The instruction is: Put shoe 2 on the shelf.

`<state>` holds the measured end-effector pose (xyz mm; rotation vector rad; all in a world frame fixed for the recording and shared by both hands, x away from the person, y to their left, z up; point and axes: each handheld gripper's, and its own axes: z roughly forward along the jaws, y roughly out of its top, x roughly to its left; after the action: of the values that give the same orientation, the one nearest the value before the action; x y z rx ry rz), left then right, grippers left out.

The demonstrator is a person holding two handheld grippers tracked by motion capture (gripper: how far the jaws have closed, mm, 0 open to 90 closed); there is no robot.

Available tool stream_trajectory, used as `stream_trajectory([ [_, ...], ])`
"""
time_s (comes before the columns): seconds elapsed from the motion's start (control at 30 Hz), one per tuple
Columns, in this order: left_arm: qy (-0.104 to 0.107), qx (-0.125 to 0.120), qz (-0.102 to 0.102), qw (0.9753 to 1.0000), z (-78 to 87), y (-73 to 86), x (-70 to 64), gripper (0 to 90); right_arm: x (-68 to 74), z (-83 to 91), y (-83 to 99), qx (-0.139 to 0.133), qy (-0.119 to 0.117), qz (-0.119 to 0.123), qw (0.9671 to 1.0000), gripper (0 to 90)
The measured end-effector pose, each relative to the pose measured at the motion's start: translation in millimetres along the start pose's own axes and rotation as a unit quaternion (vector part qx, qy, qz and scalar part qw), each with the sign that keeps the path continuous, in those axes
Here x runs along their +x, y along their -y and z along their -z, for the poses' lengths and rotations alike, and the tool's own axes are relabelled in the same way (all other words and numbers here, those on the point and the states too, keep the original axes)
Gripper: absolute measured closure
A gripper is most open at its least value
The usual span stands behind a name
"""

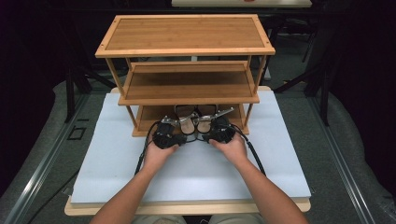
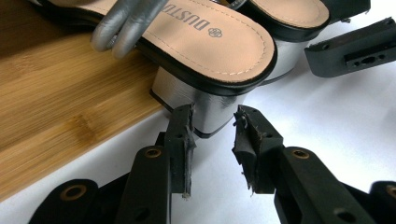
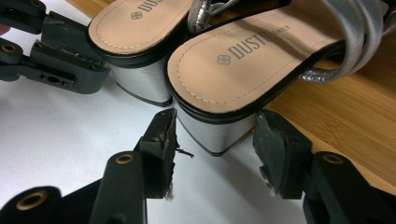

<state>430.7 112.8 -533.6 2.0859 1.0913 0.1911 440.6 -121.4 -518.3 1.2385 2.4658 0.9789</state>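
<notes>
Both grippers sit at the rack's bottom shelf (image 1: 149,126): the left gripper (image 2: 212,133) and the right gripper (image 3: 215,140) each have jaws spread just short of a silver block heel. The left sandal (image 2: 210,44) and right sandal (image 3: 243,65) lie side by side, heels overhanging that shelf's front edge. Closing off-centre on a smooth heel could twist a sandal, or knock its neighbour askew.

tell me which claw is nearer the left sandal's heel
Left. The left claw is open right at the left sandal's heel; the right claw sits at the right sandal.
</notes>
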Motion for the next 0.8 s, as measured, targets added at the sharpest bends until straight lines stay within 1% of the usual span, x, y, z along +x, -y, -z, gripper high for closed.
stream_trajectory([
  [0.07, 0.0, 0.001, 0.0, 1.0, 1.9, -0.1, 0.9, 66.8, 0.1, 0.9, 0.4, 0.003, -0.001, 0.001, 1.0, 48.5],
  [0.17, -0.002, -0.002, 0.003, 1.0, 3.0, -0.2, 1.1, 66.8, 0.0, 2.2, 1.0, -0.002, 0.0, 0.001, 1.0, 48.1],
  [0.27, -0.003, -0.005, 0.0, 1.0, 3.9, -0.4, 1.1, 66.9, 0.0, 4.0, 1.2, -0.004, -0.001, 0.003, 1.0, 47.9],
  [0.37, -0.002, -0.001, 0.001, 1.0, 5.3, -0.7, 0.9, 66.9, 0.8, 5.6, 1.2, -0.003, -0.002, 0.005, 1.0, 47.7],
  [0.43, -0.004, -0.002, -0.002, 1.0, 7.6, -1.3, 0.5, 66.8, 1.9, 6.5, 0.9, -0.003, 0.004, 0.002, 1.0, 47.5],
  [0.47, -0.002, -0.004, -0.003, 1.0, 10.0, -1.9, 0.5, 66.8, 1.6, 7.0, 0.7, -0.005, 0.005, 0.008, 0.9999, 47.5],
  [0.5, 0.0, -0.009, 0.001, 1.0, 11.2, -2.1, -0.1, 66.8, 2.5, 8.3, 0.5, -0.004, 0.005, 0.006, 1.0, 47.5],
  [0.53, -0.002, -0.009, -0.002, 1.0, 13.9, -2.8, 0.5, 66.9, 2.8, 8.8, 0.4, -0.006, 0.008, 0.009, 0.9999, 47.5],
  [0.63, 0.0, -0.011, -0.001, 0.9999, 21.8, -4.7, 1.8, 66.9, 3.9, 13.1, 0.0, -0.007, 0.004, 0.01, 0.9999, 47.5],
  [0.7, 0.004, -0.015, 0.002, 0.9999, 27.3, -5.4, 2.4, 66.9, 4.9, 16.6, -0.8, -0.01, 0.006, 0.011, 0.9999, 47.5],
  [0.73, 0.007, -0.017, 0.005, 0.9998, 31.4, -5.7, 1.9, 66.8, 5.7, 18.2, -1.4, -0.014, 0.01, 0.014, 0.9998, 47.5],
  [0.77, 0.009, -0.02, 0.006, 0.9997, 34.6, -5.9, 1.1, 66.9, 6.8, 20.8, -2.4, -0.014, 0.008, 0.012, 0.9998, 47.5],
  [0.8, 0.008, -0.02, 0.002, 0.9998, 39.0, -6.5, 0.0, 66.9, 7.8, 22.6, -3.3, -0.014, 0.009, 0.013, 0.9998, 47.5],
])
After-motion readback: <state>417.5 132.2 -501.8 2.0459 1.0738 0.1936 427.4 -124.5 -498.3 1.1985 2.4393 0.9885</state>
